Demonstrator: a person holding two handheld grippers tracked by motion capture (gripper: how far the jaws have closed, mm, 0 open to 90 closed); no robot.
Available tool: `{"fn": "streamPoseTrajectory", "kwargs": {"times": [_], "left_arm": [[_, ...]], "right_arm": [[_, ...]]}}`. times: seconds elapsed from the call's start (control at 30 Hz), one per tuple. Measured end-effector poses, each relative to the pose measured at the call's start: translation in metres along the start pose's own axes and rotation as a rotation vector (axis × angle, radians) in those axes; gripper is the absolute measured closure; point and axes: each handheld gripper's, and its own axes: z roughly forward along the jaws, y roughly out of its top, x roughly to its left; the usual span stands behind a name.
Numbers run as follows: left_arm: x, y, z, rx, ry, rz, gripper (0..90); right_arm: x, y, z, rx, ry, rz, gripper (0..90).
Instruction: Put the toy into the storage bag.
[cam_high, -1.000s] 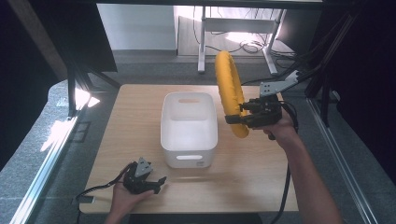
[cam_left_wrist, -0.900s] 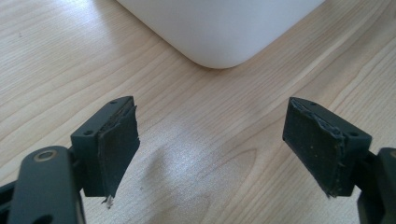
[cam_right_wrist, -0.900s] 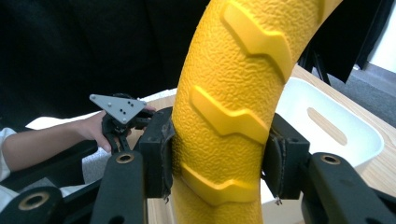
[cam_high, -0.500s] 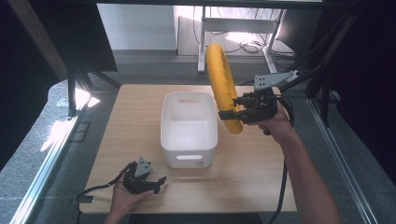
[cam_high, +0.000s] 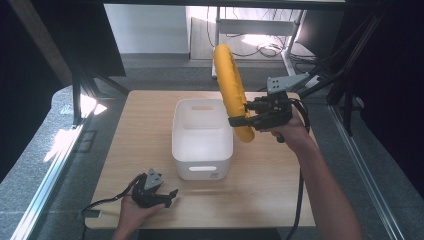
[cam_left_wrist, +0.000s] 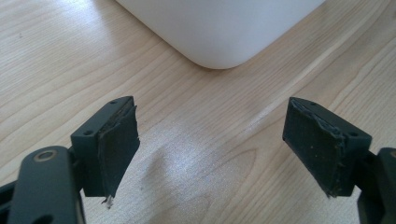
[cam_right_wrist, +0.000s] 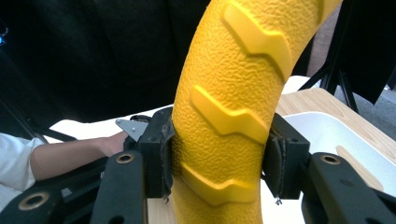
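Yellow tyre-shaped ring (cam_high: 231, 90) stands on edge in the air, beside the right wall of the white bin (cam_high: 202, 136) and leaning a little over it, clear of the worktop (cam_high: 270, 185). Held upright like this, its thin side faces the bin's opening, which would probably let it slip in edgewise rather than lie flat across the rim. The worktop carries the bin near its middle, with bare wood all round, so both hands have room to come in from either side. The bin looks empty inside, open at the top, a handle slot in its near wall.

The right gripper (cam_high: 243, 121) comes at the ring level from the right, and its jaws are clamped on the ring's lower arc; the right gripper view shows both pads (cam_right_wrist: 159, 154) pressed into the textured tread (cam_right_wrist: 233, 116).

The left gripper (cam_high: 167, 194) rests low at the worktop's near-left corner, jaws spread wide with nothing between them, pointing at the bin's rounded corner (cam_left_wrist: 219, 56) — apparently parked out of the way.
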Motion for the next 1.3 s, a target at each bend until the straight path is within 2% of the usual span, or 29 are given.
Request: {"fn": "streamPoseTrajectory", "kwargs": {"times": [0.73, 1.03, 1.3], "left_arm": [[0.000, 0.000, 0.000, 0.002, 0.003, -0.001, 18.6], [0.000, 0.000, -0.001, 0.006, 0.004, 0.006, 18.6], [0.001, 0.000, -0.001, 0.008, 0.006, 0.009, 18.6]], "right_arm": [[0.011, 0.016, 0.024, 0.005, 0.088, -0.024, 50.7], [0.015, 0.024, 0.024, -0.014, 0.105, -0.038, 50.7], [0.017, 0.025, 0.034, -0.008, 0.131, -0.042, 50.7]]}}
